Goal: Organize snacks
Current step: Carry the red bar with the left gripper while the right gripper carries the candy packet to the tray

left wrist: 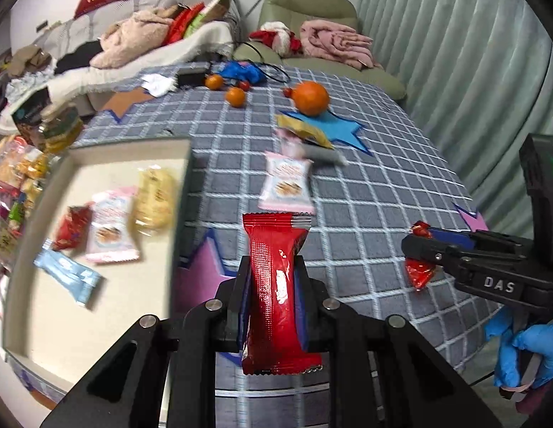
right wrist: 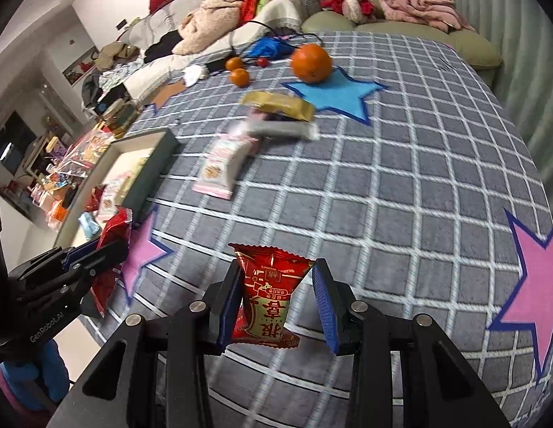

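Note:
My left gripper (left wrist: 272, 264) is shut on a long red snack packet (left wrist: 276, 306) that stands upright between its pads, above the table beside the tray. The tray (left wrist: 185, 192) is cream inside with a dark rim and holds several packets: yellow, pink, red and light blue. My right gripper (right wrist: 278, 267) is shut on a small red packet with gold print (right wrist: 267, 299), lifted off the checked cloth. The left wrist view shows that gripper (left wrist: 415, 249) at the right with its packet (left wrist: 420, 273). A pink packet (left wrist: 287, 185), a gold one (left wrist: 305, 130) and a grey one (left wrist: 322, 155) lie loose on the table.
A large orange (left wrist: 309, 98) sits on a blue star mat (left wrist: 344, 130), with smaller oranges (left wrist: 235, 97) and cables behind. Pink star mats (right wrist: 536, 292) lie on the grey checked cloth. Bags of snacks (left wrist: 16, 171) crowd the tray's left. A blue-gloved hand (left wrist: 515, 349) holds the right gripper.

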A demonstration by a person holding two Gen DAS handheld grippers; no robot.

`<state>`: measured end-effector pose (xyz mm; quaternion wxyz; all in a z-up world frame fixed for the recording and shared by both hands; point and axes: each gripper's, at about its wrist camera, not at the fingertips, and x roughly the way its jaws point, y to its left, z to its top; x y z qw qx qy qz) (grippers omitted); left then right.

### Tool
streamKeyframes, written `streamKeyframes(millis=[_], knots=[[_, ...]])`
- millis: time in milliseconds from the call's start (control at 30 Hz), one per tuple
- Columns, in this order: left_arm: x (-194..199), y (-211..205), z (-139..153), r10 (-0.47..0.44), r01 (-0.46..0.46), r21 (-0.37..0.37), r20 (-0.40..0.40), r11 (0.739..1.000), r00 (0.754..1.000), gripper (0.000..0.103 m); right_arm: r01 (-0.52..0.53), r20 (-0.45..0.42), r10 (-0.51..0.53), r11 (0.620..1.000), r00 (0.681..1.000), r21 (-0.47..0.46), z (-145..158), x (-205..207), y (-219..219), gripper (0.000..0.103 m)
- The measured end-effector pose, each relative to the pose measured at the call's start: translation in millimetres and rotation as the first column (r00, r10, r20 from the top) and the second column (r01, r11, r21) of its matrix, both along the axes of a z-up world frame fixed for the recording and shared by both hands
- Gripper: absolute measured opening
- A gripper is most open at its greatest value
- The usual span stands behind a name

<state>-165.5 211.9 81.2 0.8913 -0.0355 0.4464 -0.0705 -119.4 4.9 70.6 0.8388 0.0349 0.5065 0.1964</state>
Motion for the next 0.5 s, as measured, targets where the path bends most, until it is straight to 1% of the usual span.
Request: streamKeyframes(millis=[133, 233, 500], knots=[[3, 23, 7, 0.040, -0.040, 0.023, 0.018, 0.999, 0.999, 0.023, -0.054, 0.018, 0.054, 0.999, 0.998, 0.000, 12, 6, 30, 0.041], [6, 47, 9, 0.088, -0.089, 0.035, 0.026, 0.995, 0.996, 0.023, -0.104, 0.024, 0.103, 0.995, 0.994, 0.003, 18, 12, 57, 0.041], [11, 112, 2, 0.224, -0.224, 0.050, 0.012, 0.973, 0.975, 0.023, -0.229, 0.023, 0.229, 0.973, 0.973, 0.007, 22, 32, 140, 0.041]])
